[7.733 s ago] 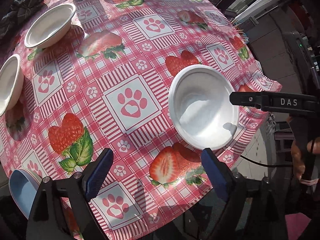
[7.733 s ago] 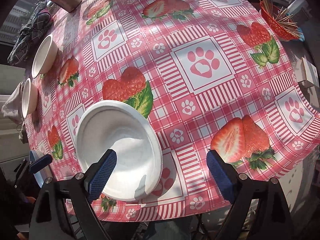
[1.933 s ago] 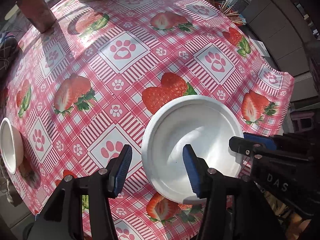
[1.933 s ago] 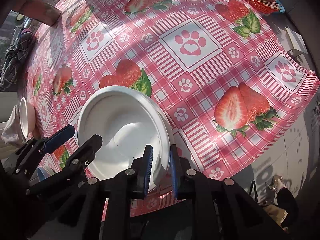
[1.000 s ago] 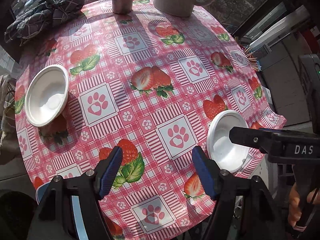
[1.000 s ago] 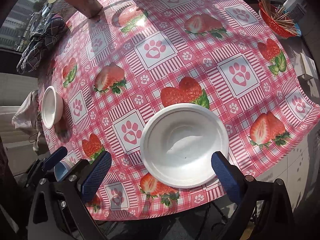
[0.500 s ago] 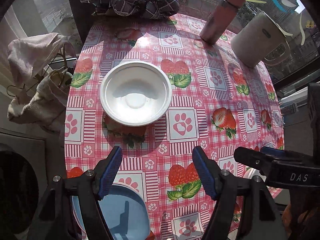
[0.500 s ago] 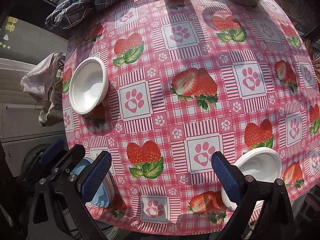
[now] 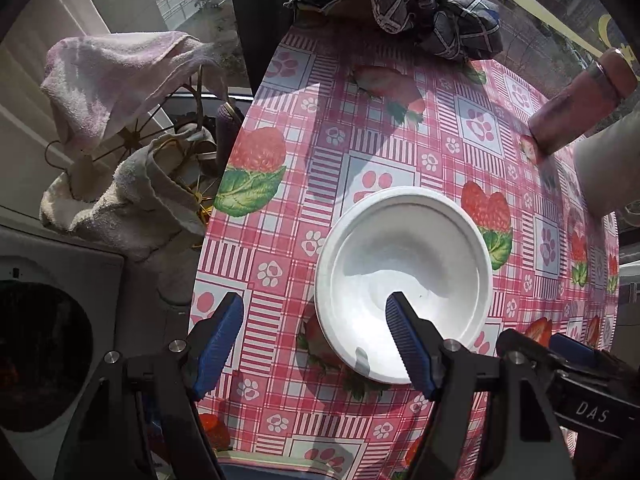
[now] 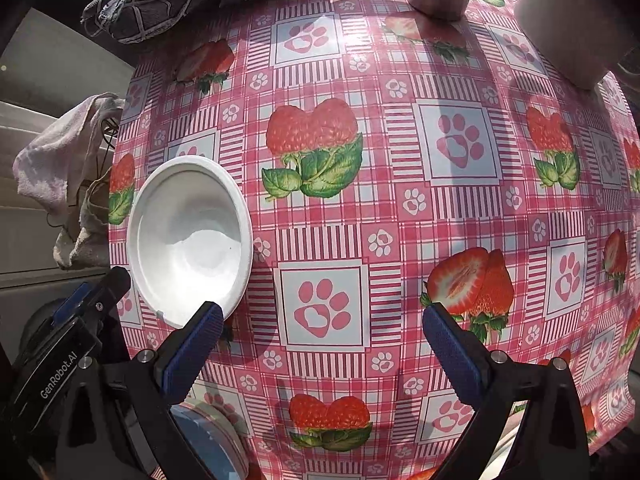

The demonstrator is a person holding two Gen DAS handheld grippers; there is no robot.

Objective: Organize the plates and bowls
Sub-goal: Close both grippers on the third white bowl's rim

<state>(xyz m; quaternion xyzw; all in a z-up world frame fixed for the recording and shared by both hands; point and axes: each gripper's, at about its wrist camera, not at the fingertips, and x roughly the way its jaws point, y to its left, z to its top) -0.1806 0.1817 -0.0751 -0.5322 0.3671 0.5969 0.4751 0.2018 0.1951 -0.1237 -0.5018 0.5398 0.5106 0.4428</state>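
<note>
1. Pointing straight down at the table, the left gripper (image 9: 314,332) had its jaws spread, nothing pinched. The white bowl (image 9: 404,280) sat upright under it, offset toward 3 o'clock: the right-side blue pad (image 9: 406,344) overlapped the bowl's inside near its 6 o'clock rim, the left-side pad stood outside over bare cloth. Contact: can't tell.
2. The right gripper (image 10: 320,344) also had jaws spread wide, empty. In its view the same white bowl (image 10: 190,240) lay at 10 o'clock from the jaw gap; the left pad tip overlapped the bowl's 6 o'clock rim, the right pad was well apart from it.
3. A blue bowl (image 10: 208,440) showed partly at the 7 o'clock edge of the right view, mostly hidden behind the gripper body.
4. Surface: a round table under a pink checked tablecloth (image 10: 400,216) printed with strawberries and paw prints, sunlit with hard shadows.
5. At 12 o'clock, a dark checked cloth bundle (image 9: 420,4) at the table's far edge. At 2 o'clock, a pink cylindrical bottle (image 9: 576,108) and a white mug (image 10: 572,24).
6. Off the table at 9–10 o'clock, pale towels (image 9: 116,80) hung on a wire rack; below them a round dark appliance door (image 9: 40,356).
7. Writing: "DAS" on the other gripper's body in the left view; "GenRobot.AI" in the right view.
</note>
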